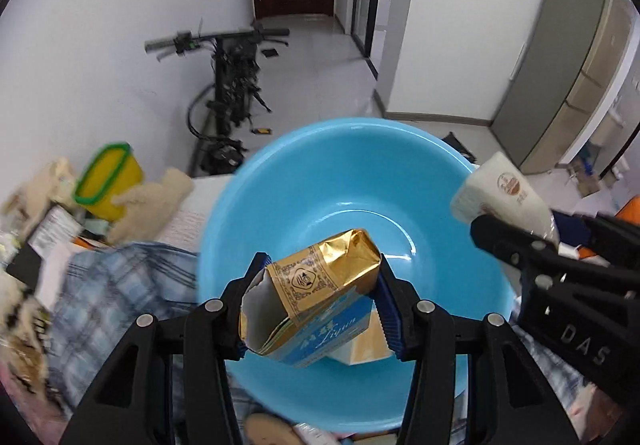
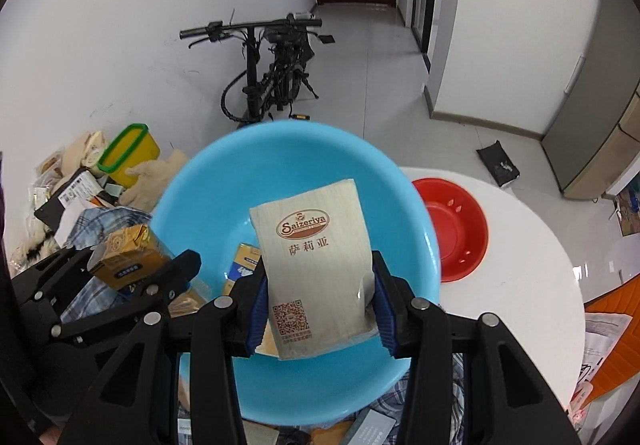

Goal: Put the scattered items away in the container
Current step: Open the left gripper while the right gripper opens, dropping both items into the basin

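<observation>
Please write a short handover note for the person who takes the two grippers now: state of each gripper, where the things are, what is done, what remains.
Left gripper: shut on a gold and blue carton, held over the blue basin.
Right gripper: shut on a Saizeriya packet, also over the basin.
Done: at least one small packet lies in the basin.
Left: release both items, then collect the clutter beside the basin, including the yellow container and plaid cloth.

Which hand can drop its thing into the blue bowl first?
Probably the right. Its jaws hold the Saizeriya packet above the middle of the blue bowl. The left gripper holds a gold and blue carton over the bowl too, but nearer the near rim.
</observation>
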Available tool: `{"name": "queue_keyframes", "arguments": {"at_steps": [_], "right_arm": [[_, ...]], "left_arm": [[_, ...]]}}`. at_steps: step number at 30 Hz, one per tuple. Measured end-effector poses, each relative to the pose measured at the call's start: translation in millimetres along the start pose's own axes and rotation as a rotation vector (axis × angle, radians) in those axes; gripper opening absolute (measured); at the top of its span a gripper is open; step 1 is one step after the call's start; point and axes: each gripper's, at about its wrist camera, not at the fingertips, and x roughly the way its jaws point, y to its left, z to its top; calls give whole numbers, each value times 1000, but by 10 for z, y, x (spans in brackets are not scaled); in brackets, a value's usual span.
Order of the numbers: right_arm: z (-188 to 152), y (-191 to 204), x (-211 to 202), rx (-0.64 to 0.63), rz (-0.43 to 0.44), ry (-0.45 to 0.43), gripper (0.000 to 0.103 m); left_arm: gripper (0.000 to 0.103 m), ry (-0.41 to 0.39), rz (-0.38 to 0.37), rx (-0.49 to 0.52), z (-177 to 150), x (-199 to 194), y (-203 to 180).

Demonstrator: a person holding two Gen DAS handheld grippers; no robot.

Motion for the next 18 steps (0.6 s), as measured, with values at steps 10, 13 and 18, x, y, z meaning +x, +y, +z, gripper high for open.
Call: {"name": "queue_keyframes", "arguments": {"at_steps": [10, 13, 18], "right_arm": [[-145, -139, 771, 6, 20, 115, 43], [-140, -171, 839, 11, 25, 123, 43], [-129, -211, 811, 23, 27, 113, 44]], "left_arm": [[53, 117, 20, 13, -61, 861, 111], [53, 134, 20, 20, -77, 988, 121], [62, 99, 17, 17, -54, 974, 153]]}}
